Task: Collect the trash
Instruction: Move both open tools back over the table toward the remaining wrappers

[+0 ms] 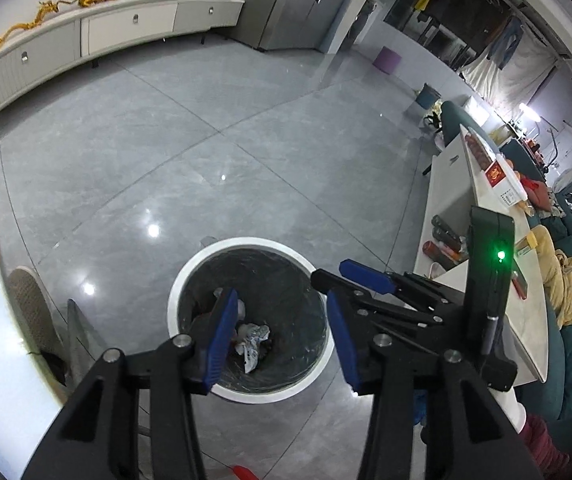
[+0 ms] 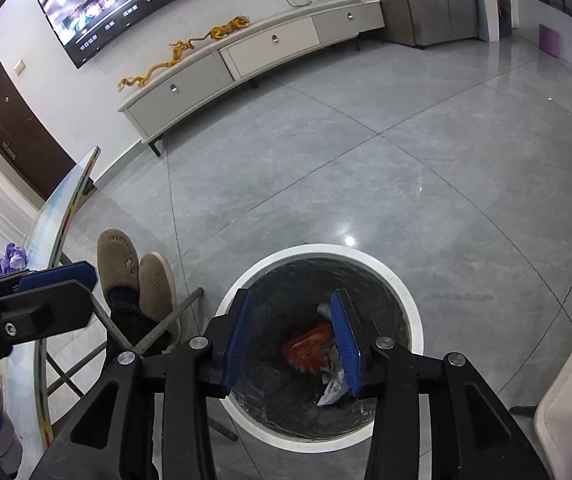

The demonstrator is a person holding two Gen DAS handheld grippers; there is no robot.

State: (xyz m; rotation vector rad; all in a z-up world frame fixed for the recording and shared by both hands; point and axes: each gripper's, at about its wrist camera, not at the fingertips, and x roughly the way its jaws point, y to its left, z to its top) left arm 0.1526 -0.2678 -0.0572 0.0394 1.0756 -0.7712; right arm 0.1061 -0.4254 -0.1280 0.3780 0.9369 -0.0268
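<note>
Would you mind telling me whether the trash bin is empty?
Not empty: the trash bin holds a crumpled white wrapper and an orange-red wrapper at its bottom.

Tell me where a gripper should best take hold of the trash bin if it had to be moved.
Probably the white rim of the trash bin, coming straight down from above with one finger inside and one outside. The bin stands upright with its mouth open, and the round wall looks too wide for the open right gripper to span.
</note>
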